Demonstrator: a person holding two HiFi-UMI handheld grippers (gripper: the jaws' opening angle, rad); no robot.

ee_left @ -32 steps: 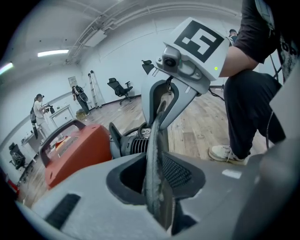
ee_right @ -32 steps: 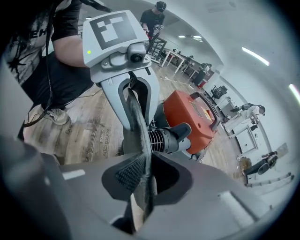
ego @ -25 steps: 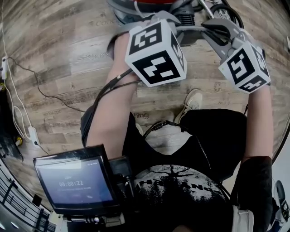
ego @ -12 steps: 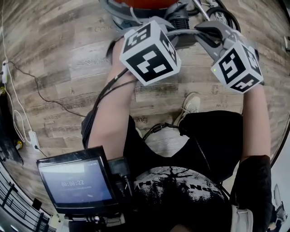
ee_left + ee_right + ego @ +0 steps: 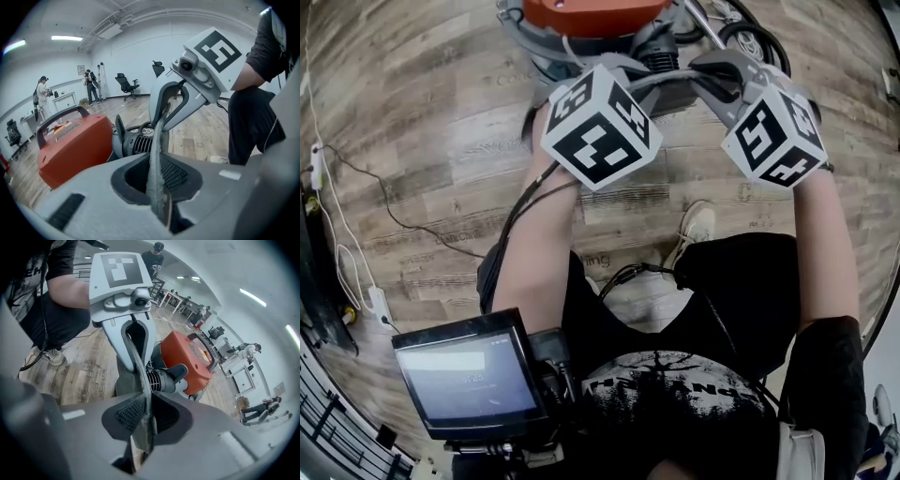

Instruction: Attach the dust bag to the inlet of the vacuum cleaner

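The left gripper is seen in its own view with jaws drawn narrow and clamped on one edge of the bag, a grey felt-like strip that is stretched from the bottom centre of that frame up toward the other tool. In the head view its cube, left of centre, is found slightly higher and further left in the frame than a second ago. The cube's marker faces are also turned a little, so a small roll of the wrist is read. At the top edge of the head view more of the vacuum is now shown. Its orange body, only a sliver a second ago, is plainly seen, which is put down mostly to the camera tipping forward. A ribbed grey port, taken to be the inlet, is seen beside the orange body in the right gripper view, just behind the bag and apart from it. The right gripper is closed narrow on the bag's other edge, and its cube, at the upper right of the head view, is likewise shifted up and left. The grip itself is unchanged. The bag is kept taut between both tools in front of the vacuum but is not yet seated on the inlet, so only alignment is judged to be in hand.
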